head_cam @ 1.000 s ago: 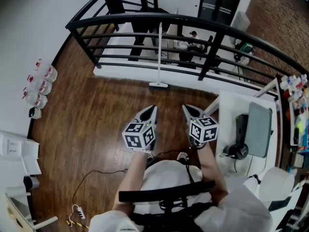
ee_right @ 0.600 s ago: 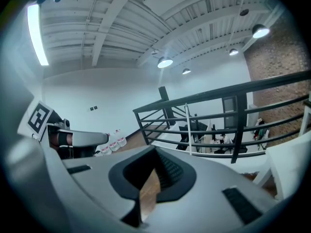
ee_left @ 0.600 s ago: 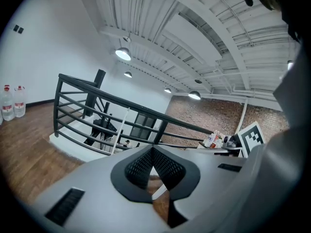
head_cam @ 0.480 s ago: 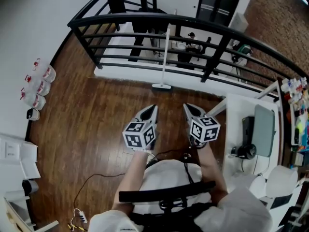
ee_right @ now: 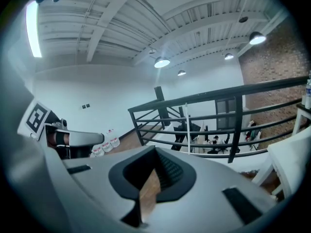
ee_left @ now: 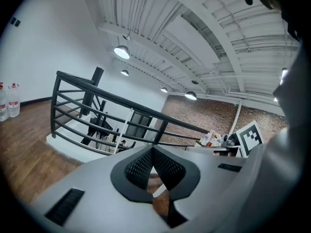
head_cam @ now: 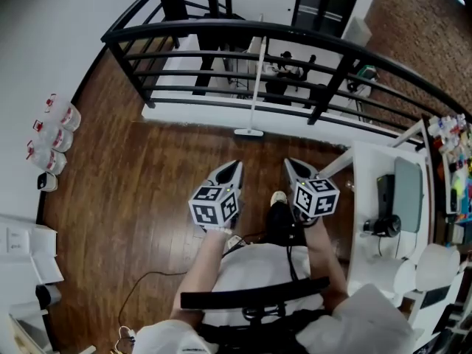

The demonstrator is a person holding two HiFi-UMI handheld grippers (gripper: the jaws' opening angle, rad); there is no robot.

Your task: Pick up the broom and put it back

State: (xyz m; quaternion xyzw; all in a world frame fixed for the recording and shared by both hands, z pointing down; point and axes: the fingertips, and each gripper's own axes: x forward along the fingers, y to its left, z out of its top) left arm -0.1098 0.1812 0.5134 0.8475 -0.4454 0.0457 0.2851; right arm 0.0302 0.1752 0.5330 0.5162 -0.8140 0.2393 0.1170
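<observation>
The long white broom [head_cam: 254, 94] stands upright against the black metal railing [head_cam: 184, 26], with its flat head on the dark wooden floor [head_cam: 133, 183] at the foot of the rails. It is well apart from both your tools. The top of the handle crosses the bars, and you cannot tell where it ends. In the left gripper view the broom [ee_left: 124, 130] is only a thin pale line behind the rails. In the right gripper view the handle [ee_right: 188, 130] is clearer, but its foot is cut off by the tool body.

The tongs of your left gripper [head_cam: 234, 165] are together with nothing between them, and the ribbed pads meet at the tip [ee_left: 152, 148]. The tongs of your right gripper [head_cam: 288, 163] are together too and empty [ee_right: 155, 149]. In the head view the marker cubes cover both hands.

The white surface [head_cam: 369, 198] at the right runs off the frame, and the dark items on it are hard to identify. The clear plastic bottles [head_cam: 55, 135] sit by the left wall. Their labels are too small to read.
</observation>
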